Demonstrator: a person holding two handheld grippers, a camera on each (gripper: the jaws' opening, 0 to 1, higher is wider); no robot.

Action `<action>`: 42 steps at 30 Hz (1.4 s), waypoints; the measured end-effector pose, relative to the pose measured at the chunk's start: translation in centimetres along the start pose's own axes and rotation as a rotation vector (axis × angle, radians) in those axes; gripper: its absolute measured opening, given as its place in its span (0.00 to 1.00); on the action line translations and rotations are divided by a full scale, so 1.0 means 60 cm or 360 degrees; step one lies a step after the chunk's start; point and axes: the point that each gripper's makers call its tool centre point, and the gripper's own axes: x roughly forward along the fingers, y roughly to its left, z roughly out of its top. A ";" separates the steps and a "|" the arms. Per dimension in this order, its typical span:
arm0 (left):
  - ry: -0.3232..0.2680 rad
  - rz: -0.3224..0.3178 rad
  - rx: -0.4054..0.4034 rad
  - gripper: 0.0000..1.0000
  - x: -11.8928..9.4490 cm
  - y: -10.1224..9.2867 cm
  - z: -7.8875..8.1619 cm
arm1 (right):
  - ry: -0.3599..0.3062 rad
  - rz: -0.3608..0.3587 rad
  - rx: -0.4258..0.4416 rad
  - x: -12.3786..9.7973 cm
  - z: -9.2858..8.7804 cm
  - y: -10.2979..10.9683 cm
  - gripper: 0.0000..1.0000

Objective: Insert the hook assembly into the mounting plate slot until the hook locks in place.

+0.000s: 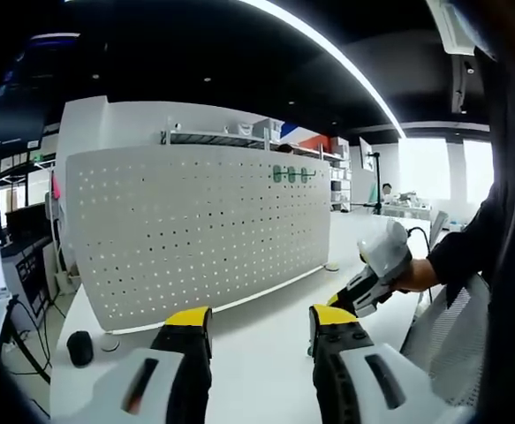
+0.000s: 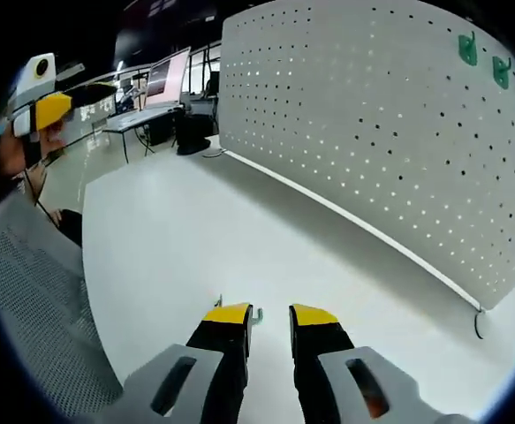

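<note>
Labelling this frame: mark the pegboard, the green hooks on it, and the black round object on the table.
pegboard (image 1: pixel 195 230): left gripper view, middle of its perforated face.
green hooks (image 1: pixel 290 175): left gripper view, the middle hook of the row near the top edge.
black round object (image 1: pixel 79 348): left gripper view, its top.

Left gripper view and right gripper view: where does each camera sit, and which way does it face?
Left gripper view: rides the left gripper, facing the white pegboard squarely across the table; the right gripper and a dark sleeve enter from the right.
Right gripper view: rides the right gripper, low over the table, seeing the pegboard obliquely.
Shared: pegboard, its green hooks, table.
</note>
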 end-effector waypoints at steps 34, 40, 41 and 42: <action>0.0000 -0.0034 0.0026 0.44 0.000 -0.011 0.008 | 0.0185 0.0248 0.0010 0.021 -0.039 0.065 0.02; 0.0006 -0.0032 0.0024 0.43 -0.002 -0.012 0.005 | 0.0174 0.0259 -0.0015 0.020 -0.035 0.071 0.00; 0.0006 -0.0033 0.0023 0.43 -0.002 -0.013 0.005 | 0.0166 0.0264 -0.0025 0.019 -0.032 0.072 0.00; 0.0007 -0.0035 0.0023 0.43 -0.002 -0.013 0.005 | 0.0162 0.0262 -0.0027 0.019 -0.031 0.072 0.00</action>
